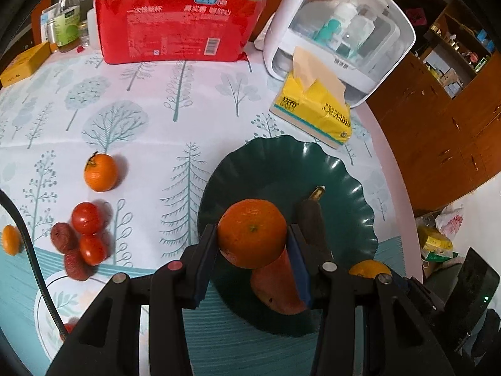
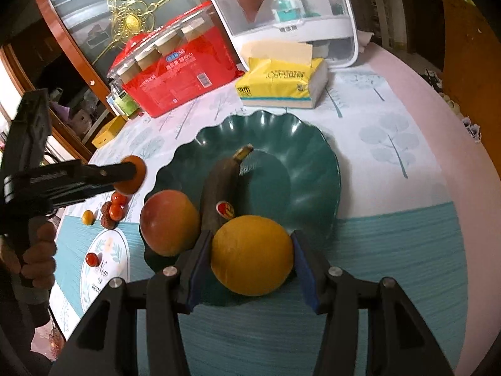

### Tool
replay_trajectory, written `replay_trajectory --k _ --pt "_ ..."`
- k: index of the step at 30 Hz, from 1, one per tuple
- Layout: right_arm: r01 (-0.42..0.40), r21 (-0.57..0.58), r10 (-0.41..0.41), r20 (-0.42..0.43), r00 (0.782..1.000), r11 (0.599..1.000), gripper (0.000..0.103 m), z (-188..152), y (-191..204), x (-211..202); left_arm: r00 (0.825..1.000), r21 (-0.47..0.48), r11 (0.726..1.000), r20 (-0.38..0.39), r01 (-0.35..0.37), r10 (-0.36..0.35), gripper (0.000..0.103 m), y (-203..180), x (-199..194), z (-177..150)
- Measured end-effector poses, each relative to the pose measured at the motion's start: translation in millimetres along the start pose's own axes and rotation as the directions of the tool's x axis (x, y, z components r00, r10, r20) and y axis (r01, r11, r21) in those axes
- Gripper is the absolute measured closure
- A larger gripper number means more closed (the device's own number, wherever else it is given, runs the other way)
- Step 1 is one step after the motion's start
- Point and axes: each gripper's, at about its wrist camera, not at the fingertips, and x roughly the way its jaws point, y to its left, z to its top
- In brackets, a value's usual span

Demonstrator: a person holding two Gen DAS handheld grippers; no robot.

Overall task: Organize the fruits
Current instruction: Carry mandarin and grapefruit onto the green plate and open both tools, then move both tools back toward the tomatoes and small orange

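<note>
My left gripper (image 1: 252, 230) is shut on an orange mandarin (image 1: 250, 219), held above the near-left part of the dark green scalloped plate (image 1: 281, 163). In the right wrist view that gripper (image 2: 135, 172) hangs left of the plate (image 2: 313, 163) with a hand (image 2: 37, 250) on its grip. My right gripper (image 2: 252, 246) is shut on a yellow-orange orange (image 2: 252, 260) over the plate's near rim. On the plate lie a dark banana (image 2: 219, 185) and a red-yellow mango (image 2: 169, 222). Loose on the cloth are a mandarin (image 1: 100, 172), tomatoes (image 1: 86, 217) and lychees (image 1: 62, 236).
A yellow tissue pack (image 1: 316, 106) lies just behind the plate. Behind it stands a white appliance with a clear lid (image 1: 338, 28), and to its left a red pack of cups (image 1: 175, 28), bottles (image 1: 67, 18) and a yellow box (image 1: 25, 62). The round table's edge (image 1: 394, 169) curves close on the right.
</note>
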Motion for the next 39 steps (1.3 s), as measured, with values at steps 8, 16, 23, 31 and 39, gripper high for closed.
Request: replay_trajectory --k 8,16,23,31,39 --pt "0.036 0.016 -0.036 -0.008 0.999 0.999 0.037 1 -1 8 0.999 -0.006 1.000 -0.033 0.010 -0.010 0.049 2 15 0" --pt "0.044 0.000 -0.044 0.009 0.999 0.999 0.024 1 7 -2 1.000 -0.024 1.000 -0.029 0.005 -0.006 0.036 3 5 -6" --pt "0.057 0.019 -0.058 0.019 0.998 0.998 0.023 -4 16 -17 1.000 -0.020 1.000 -0.021 0.009 -0.009 0.034 3 -16 -23" --pt "0.081 0.082 -0.079 -0.023 0.997 0.993 0.023 -22 25 -28 1.000 -0.023 1.000 -0.022 0.016 -0.016 0.031 14 -40 -55" --pt "0.084 0.087 -0.079 -0.059 0.995 0.993 0.023 -46 44 -34 1.000 -0.036 0.999 -0.018 0.021 -0.021 0.031 34 -62 -87"
